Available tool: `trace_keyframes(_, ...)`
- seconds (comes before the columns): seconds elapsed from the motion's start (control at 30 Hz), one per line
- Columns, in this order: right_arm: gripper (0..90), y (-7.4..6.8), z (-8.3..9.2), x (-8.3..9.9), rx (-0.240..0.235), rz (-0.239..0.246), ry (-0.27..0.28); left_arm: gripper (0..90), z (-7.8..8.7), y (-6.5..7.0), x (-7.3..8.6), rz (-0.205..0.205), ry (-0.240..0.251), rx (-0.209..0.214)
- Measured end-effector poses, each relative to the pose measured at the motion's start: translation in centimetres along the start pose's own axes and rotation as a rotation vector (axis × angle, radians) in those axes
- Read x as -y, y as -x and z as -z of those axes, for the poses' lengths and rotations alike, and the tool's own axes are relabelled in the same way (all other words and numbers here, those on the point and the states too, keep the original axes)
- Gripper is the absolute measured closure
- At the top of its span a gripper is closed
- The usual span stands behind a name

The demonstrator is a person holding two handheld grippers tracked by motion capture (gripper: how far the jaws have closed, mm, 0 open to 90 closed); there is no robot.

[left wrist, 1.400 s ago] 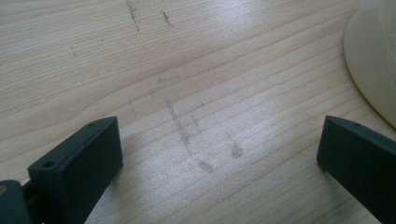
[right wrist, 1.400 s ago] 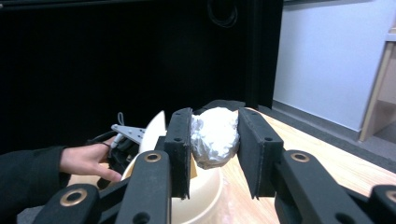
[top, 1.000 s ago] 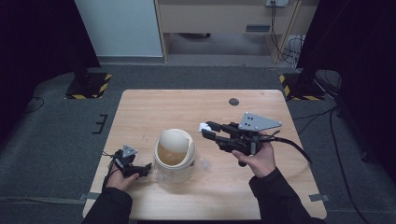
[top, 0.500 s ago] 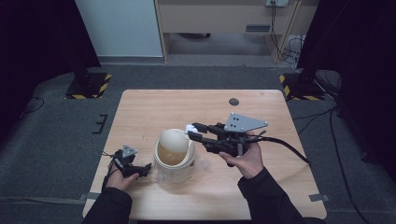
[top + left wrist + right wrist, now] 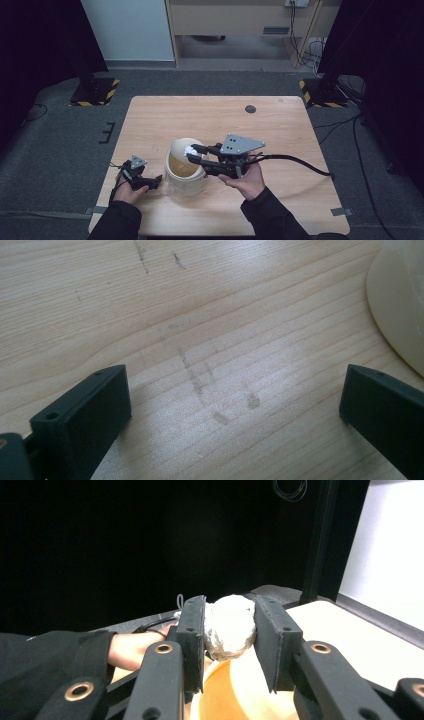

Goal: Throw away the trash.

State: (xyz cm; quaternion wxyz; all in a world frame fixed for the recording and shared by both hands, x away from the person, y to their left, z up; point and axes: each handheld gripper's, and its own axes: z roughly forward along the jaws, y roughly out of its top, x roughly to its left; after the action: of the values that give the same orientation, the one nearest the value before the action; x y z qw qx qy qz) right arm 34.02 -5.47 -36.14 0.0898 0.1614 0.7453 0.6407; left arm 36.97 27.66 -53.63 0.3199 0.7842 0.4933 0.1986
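The right gripper (image 5: pixel 192 153) has swung in from the right, and its jaws, clamped on a white ball (image 5: pixel 229 626), now hang over the bucket (image 5: pixel 184 172) mouth, apparently lined up for a drop. The left gripper (image 5: pixel 156 180) rests on the counter (image 5: pixel 160 115) beside the bucket, jaws wide and empty, perhaps ready to steady it.

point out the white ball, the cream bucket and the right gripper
white ball (image 5: pixel 229 626), right gripper view, middle of its crinkled face
cream bucket (image 5: pixel 186 184), high view, outer front wall
right gripper (image 5: pixel 194 153), high view, midway between its fingertips
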Motion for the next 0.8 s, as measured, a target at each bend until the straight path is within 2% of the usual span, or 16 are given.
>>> trace_keyframes(0.37,66.4,-1.0,-2.0,2.5,-0.034,0.001,-0.065,0.0,0.0,0.0,0.0,-0.002,-0.001,0.0)
trace_keyframes(0.8,66.2,-1.3,-3.2,4.2,-0.046,0.02,-0.127,0.0,0.0,0.0,0.0,-0.002,-0.001,0.0)
